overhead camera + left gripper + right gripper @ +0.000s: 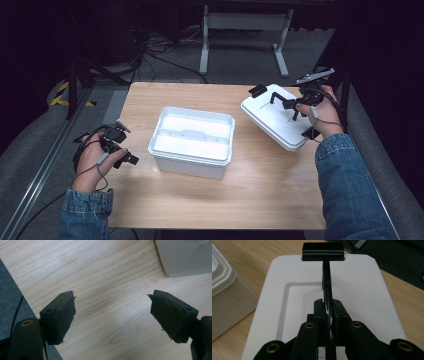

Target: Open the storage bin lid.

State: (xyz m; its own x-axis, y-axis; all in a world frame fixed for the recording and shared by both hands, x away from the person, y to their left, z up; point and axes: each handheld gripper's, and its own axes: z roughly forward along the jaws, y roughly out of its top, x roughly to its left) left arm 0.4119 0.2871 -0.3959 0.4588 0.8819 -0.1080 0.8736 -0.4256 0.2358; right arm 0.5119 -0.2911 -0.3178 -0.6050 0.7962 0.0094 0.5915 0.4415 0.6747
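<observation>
Your right tongs (328,315) pinch the lid (277,120) by its black handle (326,285) to carry it, while your left tongs (112,315) wait open over the counter (250,195).

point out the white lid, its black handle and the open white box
white lid (272,120), high view, flat top face
black handle (326,282), right gripper view, thin bar ahead of the jaws
open white box (220,155), high view, front right rim
</observation>
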